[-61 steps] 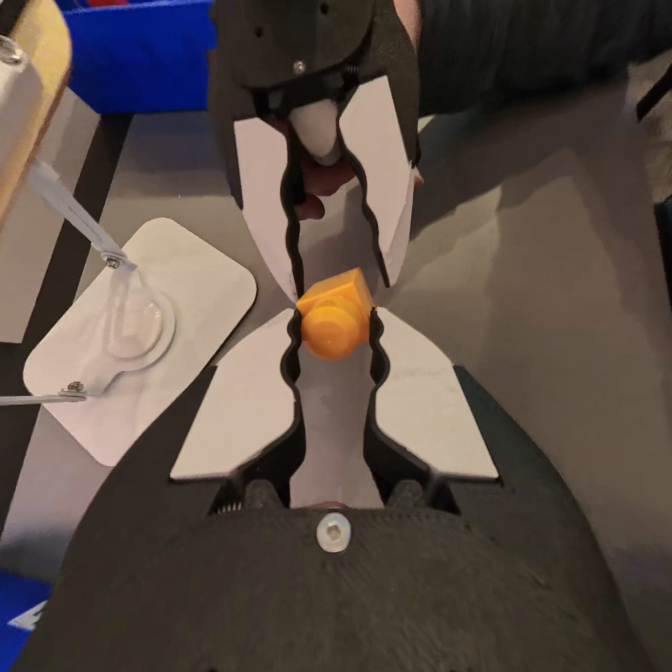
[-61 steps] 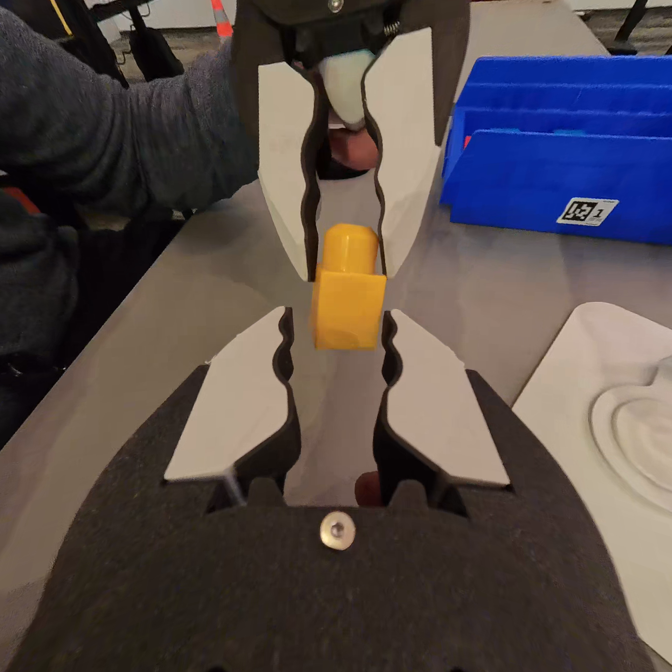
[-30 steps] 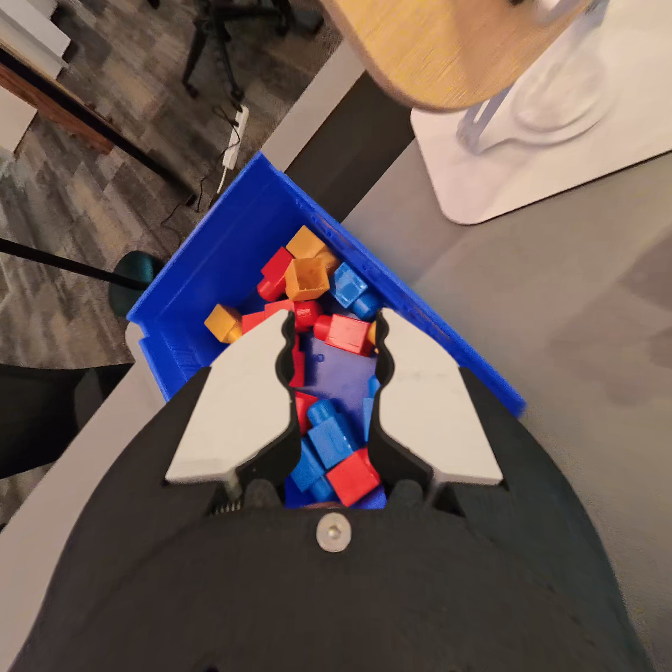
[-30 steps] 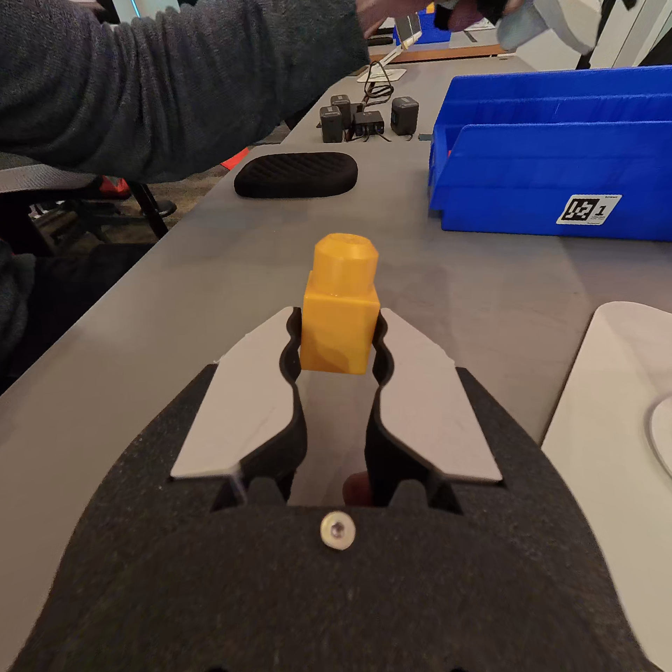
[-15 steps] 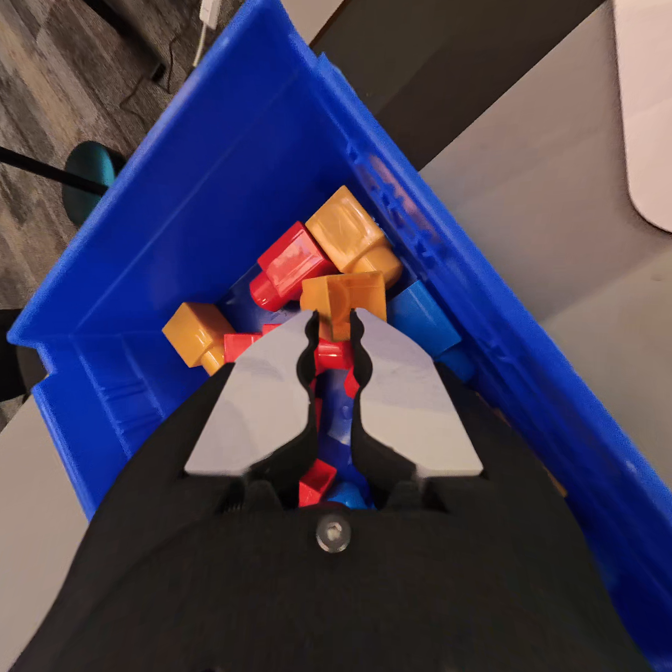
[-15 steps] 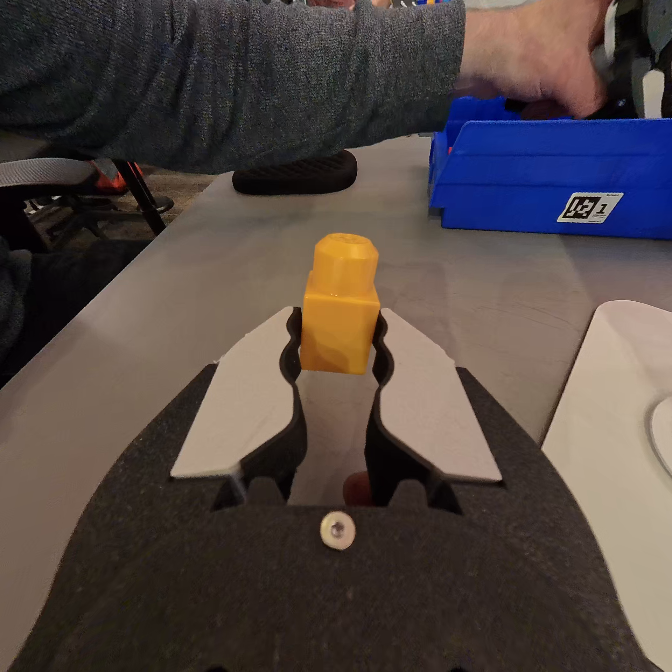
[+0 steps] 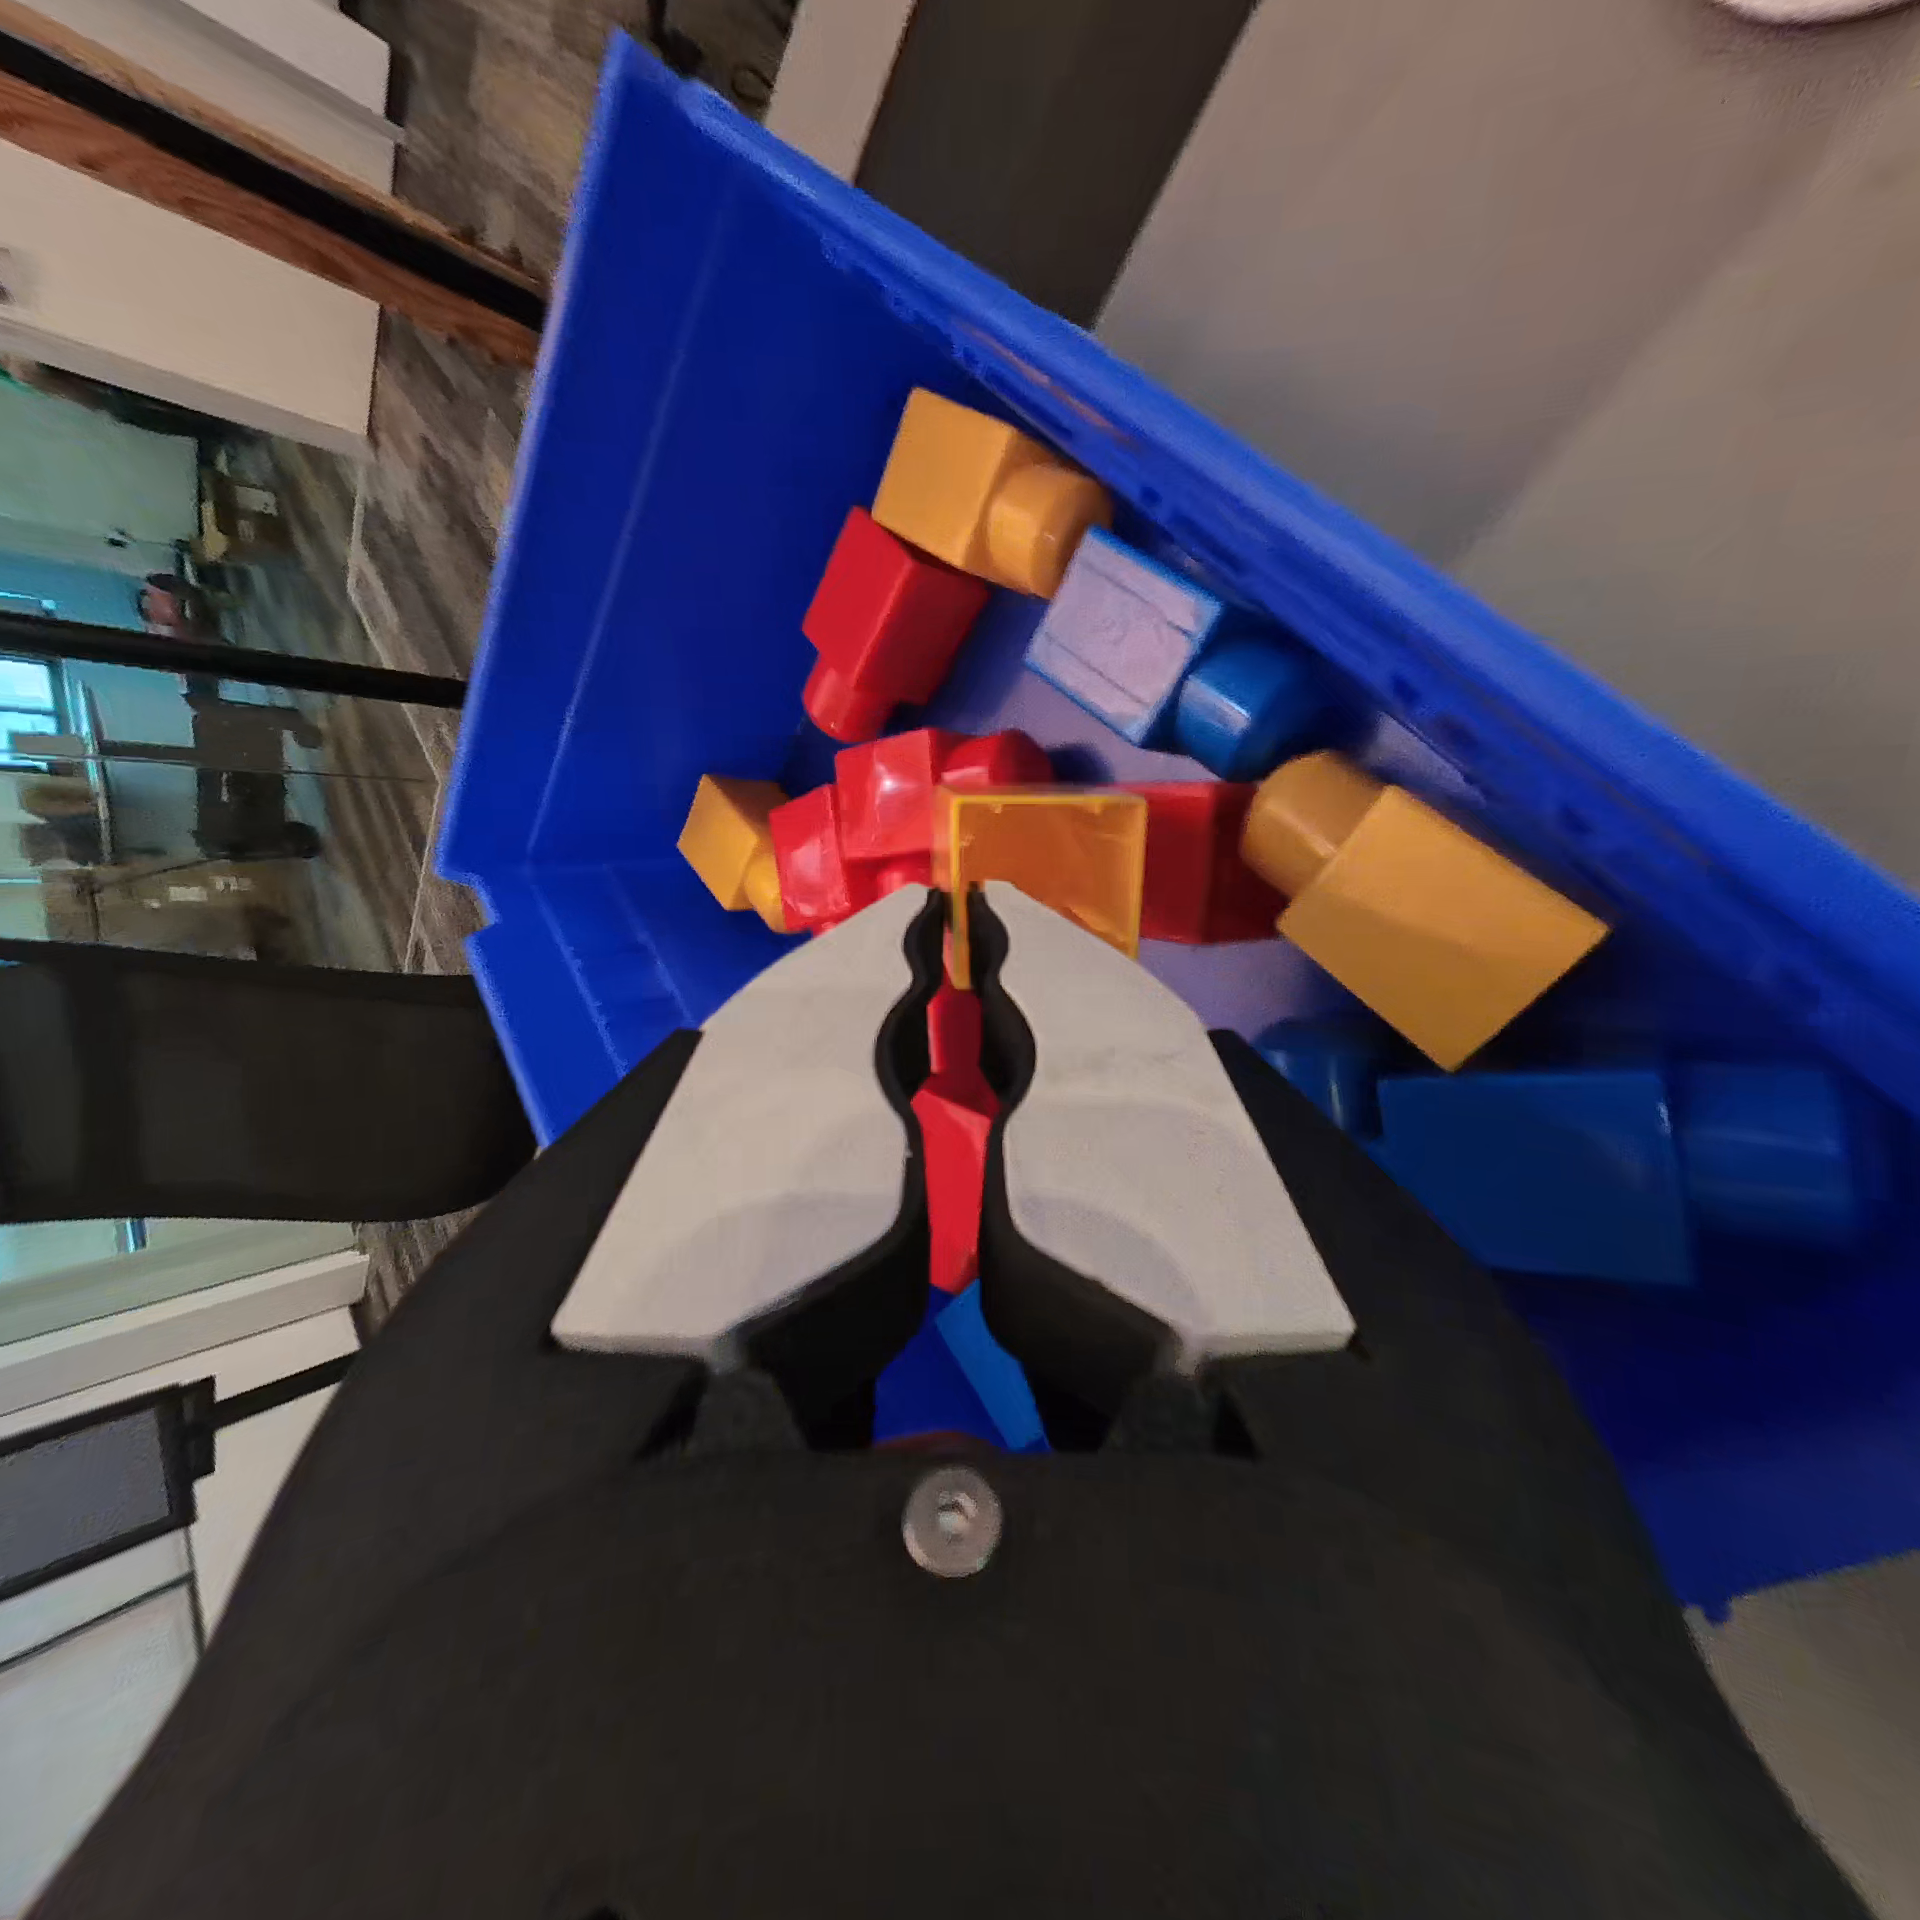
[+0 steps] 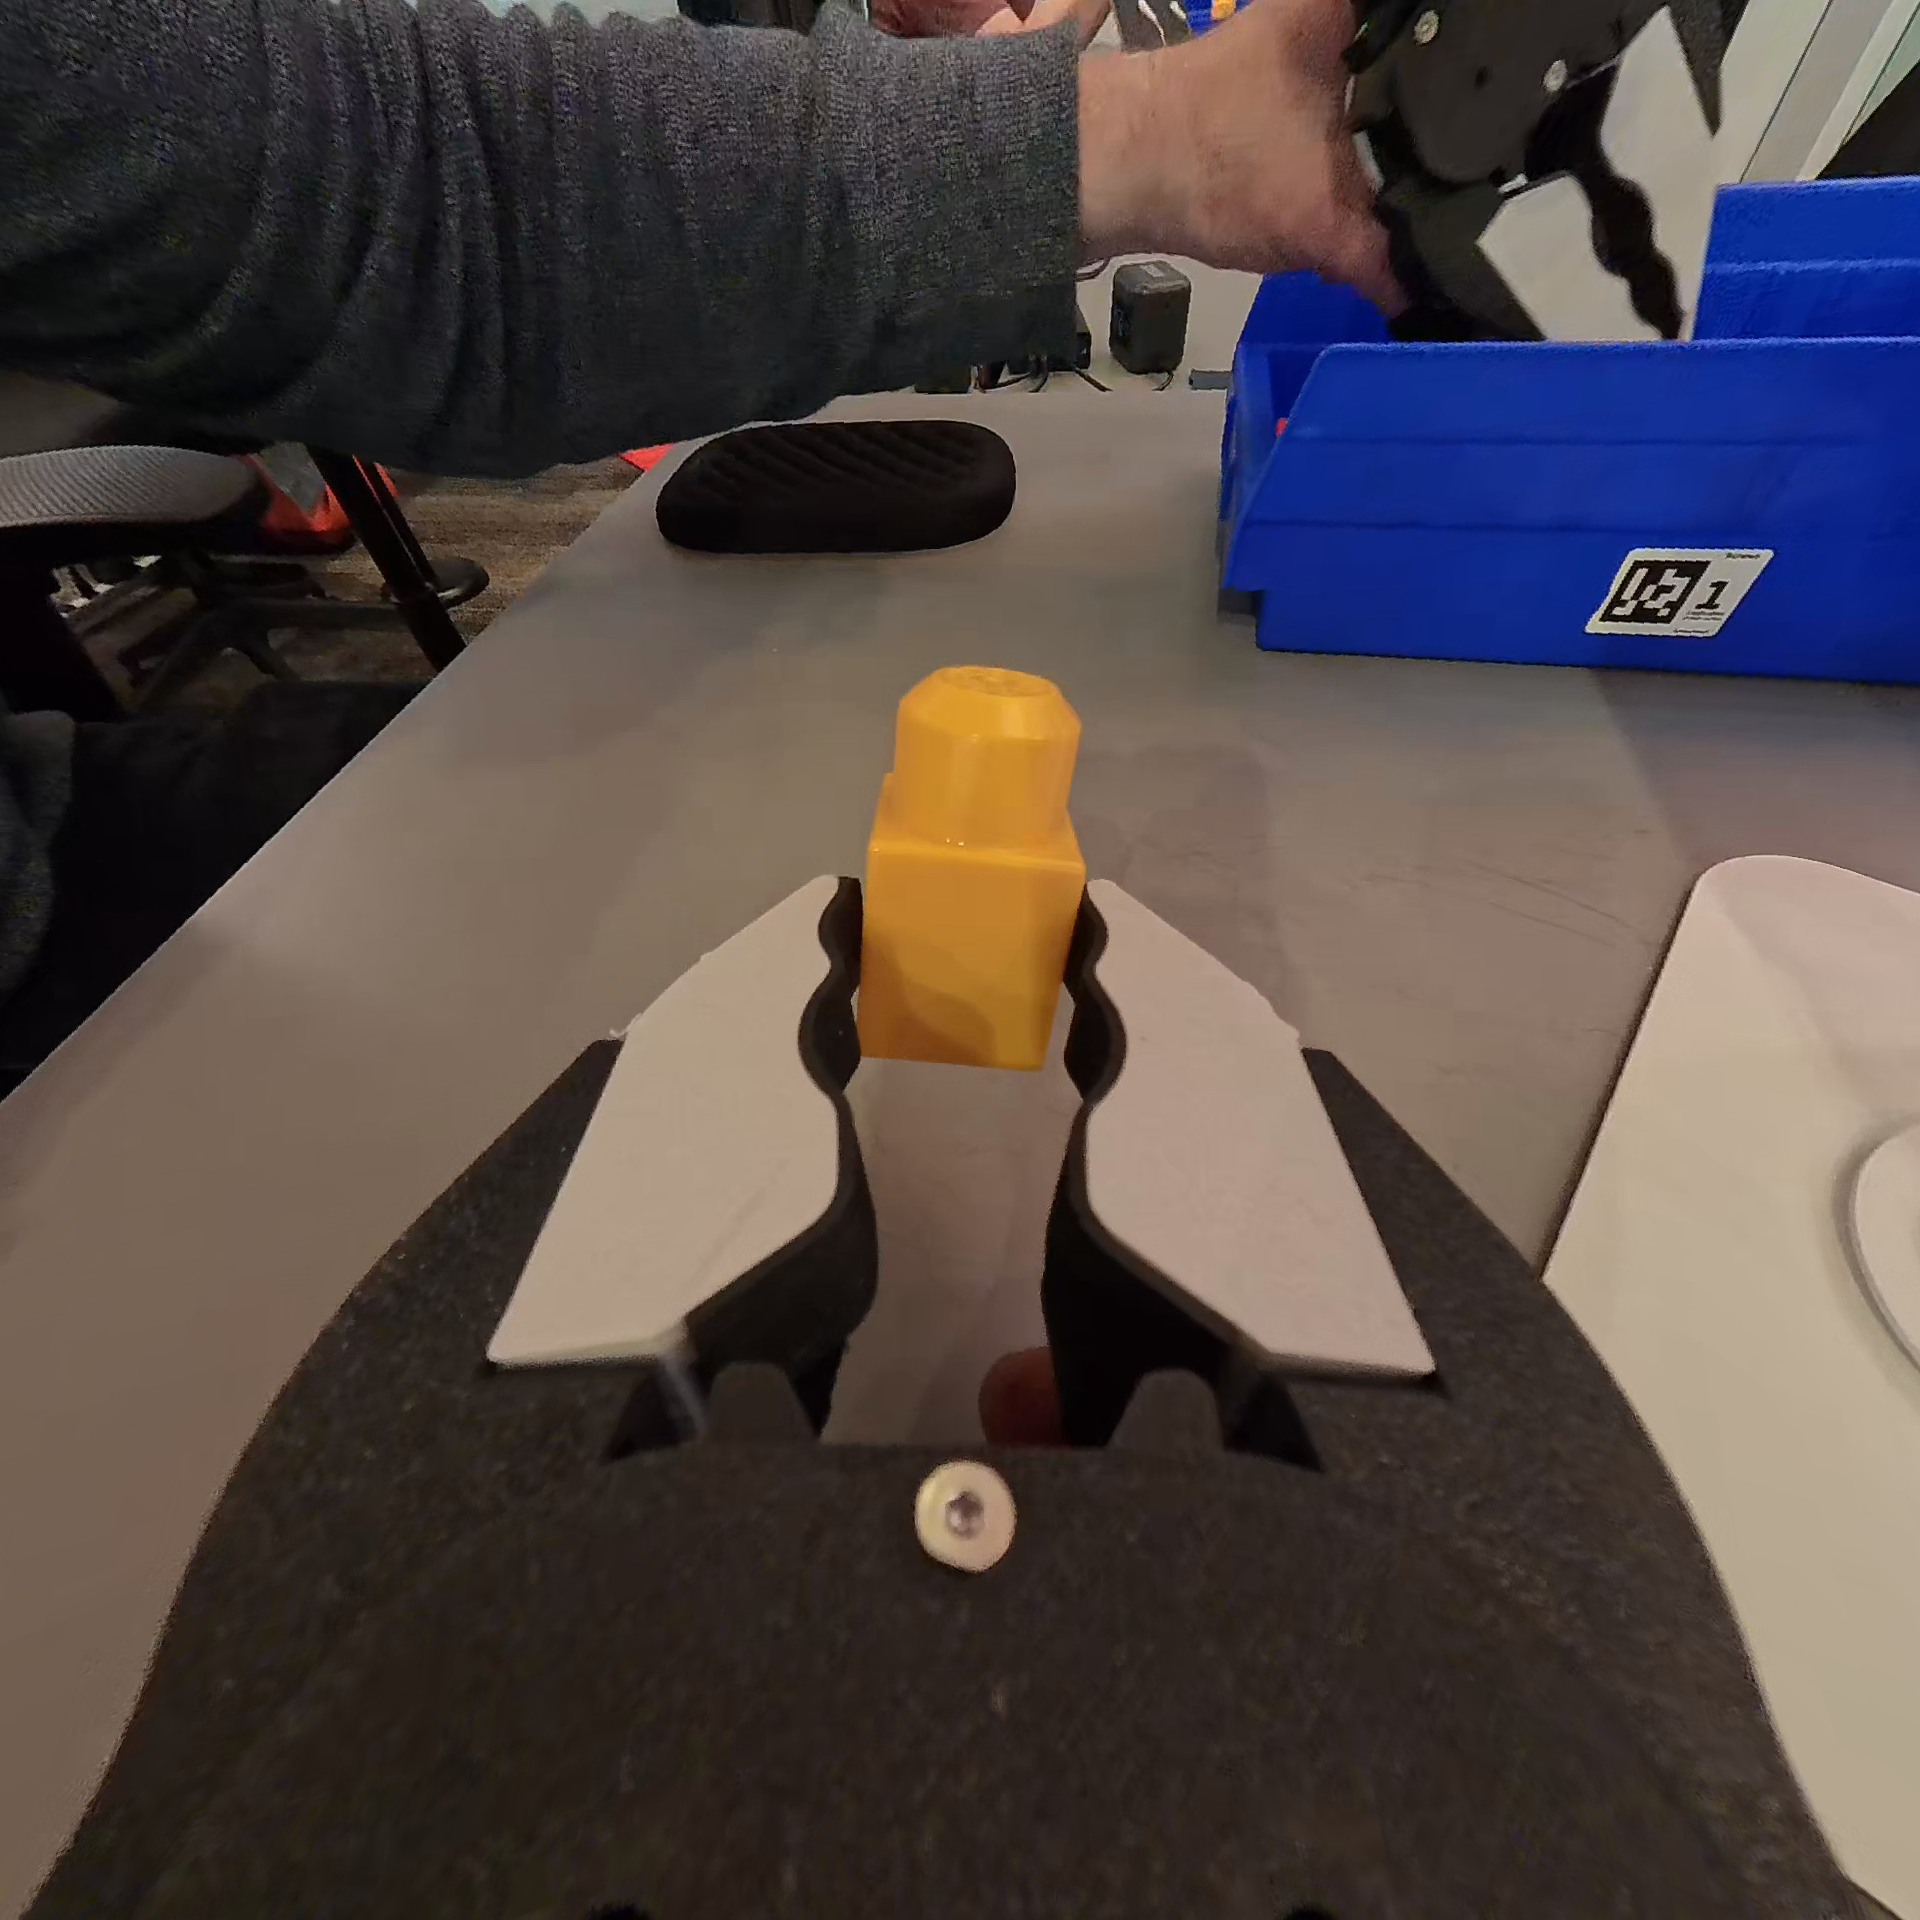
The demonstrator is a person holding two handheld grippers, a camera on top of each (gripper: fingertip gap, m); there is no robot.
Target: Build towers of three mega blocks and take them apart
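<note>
left gripper (image 7: 958, 914) pinching hollow orange block (image 7: 1049, 862) amid bin (image 7: 665, 416) clutter, right gripper (image 8: 964, 894) clamping upright orange block (image 8: 971, 894)

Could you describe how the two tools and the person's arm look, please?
Each tool, left and right, has a rough black body, a silver screw and pale grey fingers with wavy black inner edges. The arm wears a dark grey knitted sleeve.
</note>
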